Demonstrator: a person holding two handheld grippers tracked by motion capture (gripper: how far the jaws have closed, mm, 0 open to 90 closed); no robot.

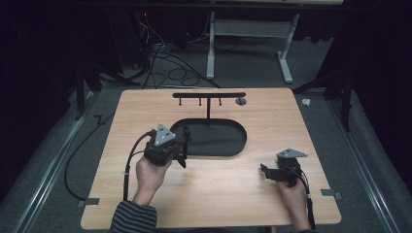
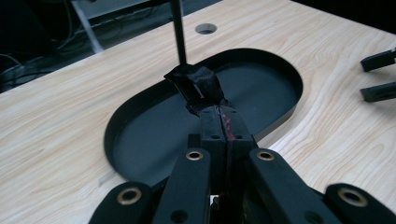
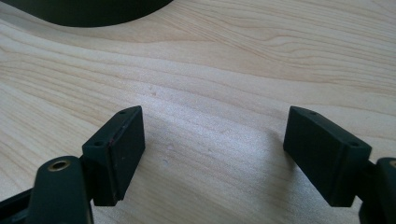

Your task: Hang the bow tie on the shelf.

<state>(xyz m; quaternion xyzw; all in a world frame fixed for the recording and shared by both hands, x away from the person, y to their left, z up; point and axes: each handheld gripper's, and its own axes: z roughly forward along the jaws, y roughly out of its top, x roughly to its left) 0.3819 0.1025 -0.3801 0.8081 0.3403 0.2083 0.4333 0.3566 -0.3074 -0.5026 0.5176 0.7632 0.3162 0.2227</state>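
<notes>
Up close, the left tongs (image 2: 218,122) are pressed together on a small crumpled black object (image 2: 196,84), which looks like a folded bit of tape or fabric; what it is exactly cannot be told. It is held above the near end of a black oval tray (image 2: 140,154) that lies on the light wooden surface (image 2: 56,116). From the high view, the left tongs (image 1: 183,145) sit at the tray's (image 1: 233,145) left end, gripped by the person's left hand (image 1: 149,174), with a striped sleeve (image 1: 133,218) at the bottom edge. A thin black post rises from the tray's far side and carries a crossbar with short pegs, forming a T-shaped stand (image 1: 209,95). A small round grommet (image 1: 240,101) is set into the surface just past the bar's right end.

The right tongs (image 1: 266,171) rest low over the bare surface (image 1: 218,194), well apart from the tray, held by the right hand (image 1: 291,191). In the right gripper view, the tongs (image 3: 212,154) stand wide apart with nothing but wood grain between them
</notes>
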